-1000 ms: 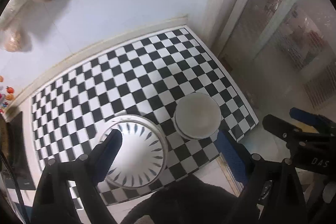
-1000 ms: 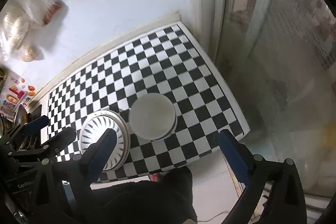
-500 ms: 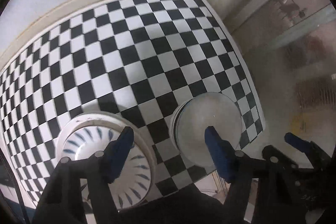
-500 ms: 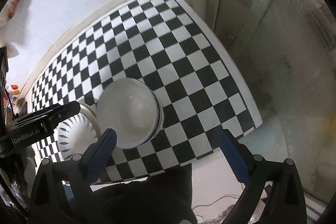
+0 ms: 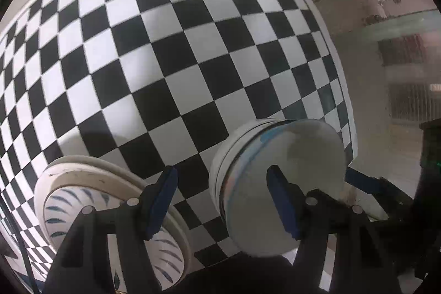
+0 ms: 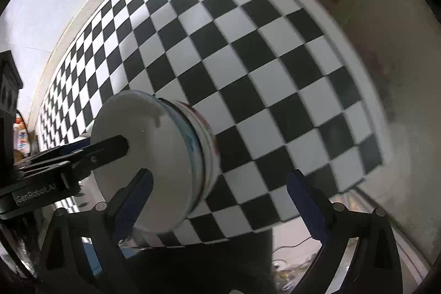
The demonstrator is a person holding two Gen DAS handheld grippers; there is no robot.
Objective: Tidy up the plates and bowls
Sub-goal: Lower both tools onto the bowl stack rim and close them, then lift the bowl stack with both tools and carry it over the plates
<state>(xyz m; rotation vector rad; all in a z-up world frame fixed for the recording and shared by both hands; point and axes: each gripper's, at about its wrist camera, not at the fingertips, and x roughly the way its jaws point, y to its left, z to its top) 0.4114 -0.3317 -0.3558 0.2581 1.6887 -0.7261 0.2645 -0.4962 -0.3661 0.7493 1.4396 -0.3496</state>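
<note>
So both grippers were hanging low over the checkered tabletop (image 5: 176, 68), right at its near edge. Two piles of crockery sat there: a stack of white bowls (image 5: 278, 170) and, just beside it, a stack of plates (image 5: 91, 197) whose top one had blue dashes fanned around the inside.

In the left wrist view the left gripper (image 5: 223, 200) had its blue-padded fingers spread apart, nothing pinched between them. The finger at about 7 o'clock overlapped the rim of the patterned plates, and the one at about 5 o'clock lay across the inside of the top bowl. The bare checkered strip between the two piles sat right in the gap of the jaws. The bowl stack was at roughly 4 o'clock in that frame, the plates down at 7 to 8 o'clock. I couldn't tell whether either finger was actually touching the crockery or only hovering in front of it.

From the right wrist view the right gripper (image 6: 220, 189) was wide open too, empty. Its finger at 7 o'clock overlapped the near rim of the bowl stack (image 6: 154, 156), and the other one stood out over bare squares (image 6: 248, 59) at 5 o'clock. A black finger of the left gripper poked in from 9 o'clock across the top bowl. The picture was a bit smeared.
</note>
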